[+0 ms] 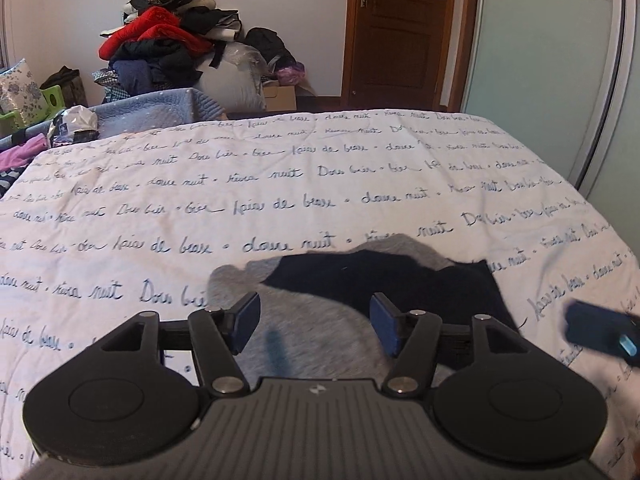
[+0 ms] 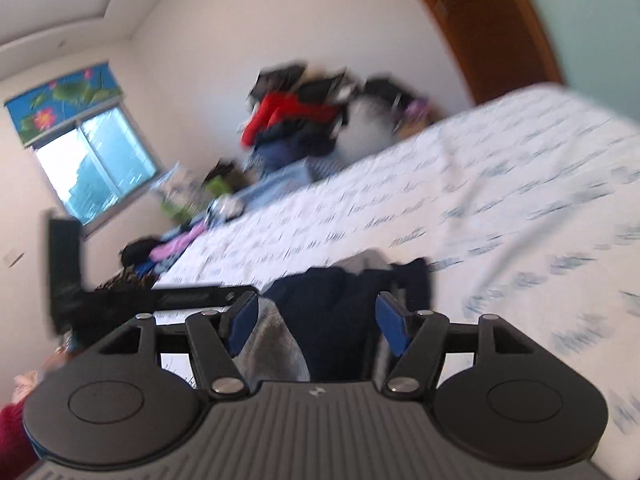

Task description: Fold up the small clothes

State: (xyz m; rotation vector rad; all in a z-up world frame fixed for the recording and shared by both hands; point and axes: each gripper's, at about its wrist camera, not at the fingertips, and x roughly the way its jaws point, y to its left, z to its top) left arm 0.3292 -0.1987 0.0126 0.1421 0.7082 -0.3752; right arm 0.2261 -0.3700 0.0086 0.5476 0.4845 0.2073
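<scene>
Garment [image 1: 320,320]: grey-navy, soft, light, limp, near bed [image 1: 280,184] edge | hold: hem corners | left gripper [image 1: 316,326]: open | right gripper [image 2: 316,326]: open

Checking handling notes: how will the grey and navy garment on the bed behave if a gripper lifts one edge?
The grey and navy garment looks soft and rumpled, so probably floppy, draping. Seemingly thin and light. On the quilt it may drag and bunch.

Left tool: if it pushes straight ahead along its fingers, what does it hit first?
Probably the grey and navy garment lying on the bed cover. The left tool is open, with cloth showing between its fingers; depth is uncertain through the fisheye.
</scene>
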